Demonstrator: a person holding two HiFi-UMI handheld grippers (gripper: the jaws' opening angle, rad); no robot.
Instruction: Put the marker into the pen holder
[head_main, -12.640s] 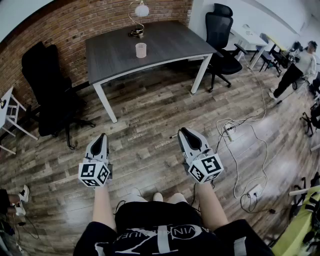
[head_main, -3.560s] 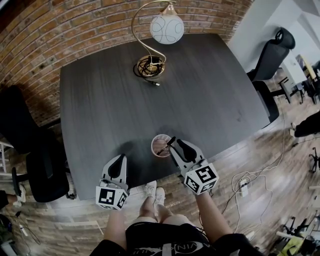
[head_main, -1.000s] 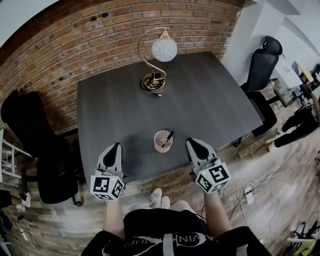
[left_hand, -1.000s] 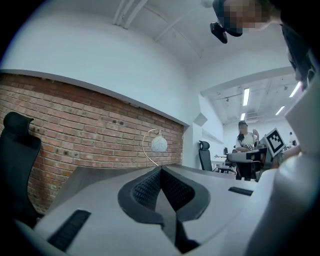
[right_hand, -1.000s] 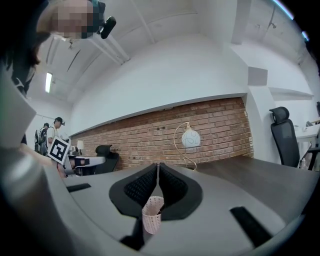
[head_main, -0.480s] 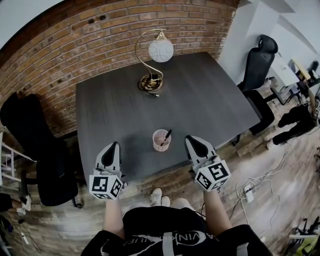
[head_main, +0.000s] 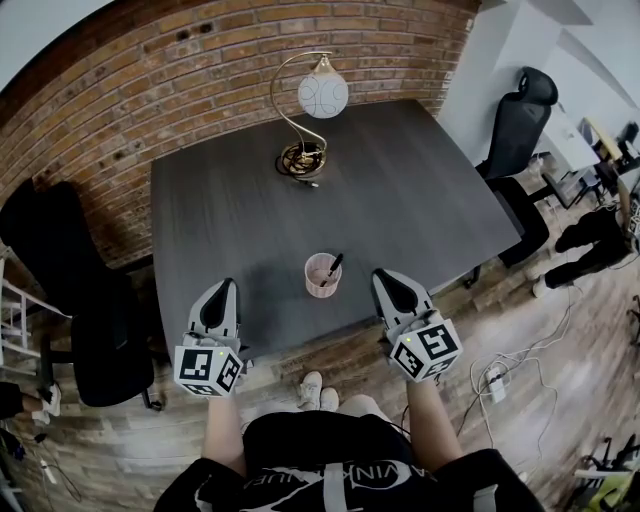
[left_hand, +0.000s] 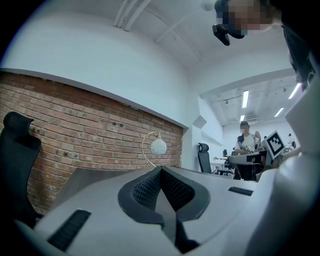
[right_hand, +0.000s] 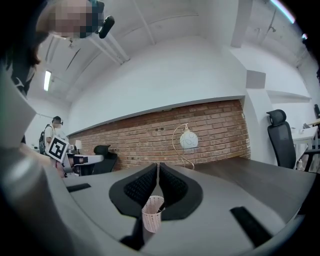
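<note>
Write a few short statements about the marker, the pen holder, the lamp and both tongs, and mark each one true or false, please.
1. The marker stands inside the pen holder. True.
2. The right tongs grip the marker. False: they are shut on nothing and sit beside the pen holder, apart from it.
3. The lamp stands at the far side of the table, near the brick wall. True.
4. The pen holder lies tipped over on the floor. False: it stands upright on the table, near the front edge.
5. The left tongs are wide open. False: they are shut, with nothing between them.
</note>
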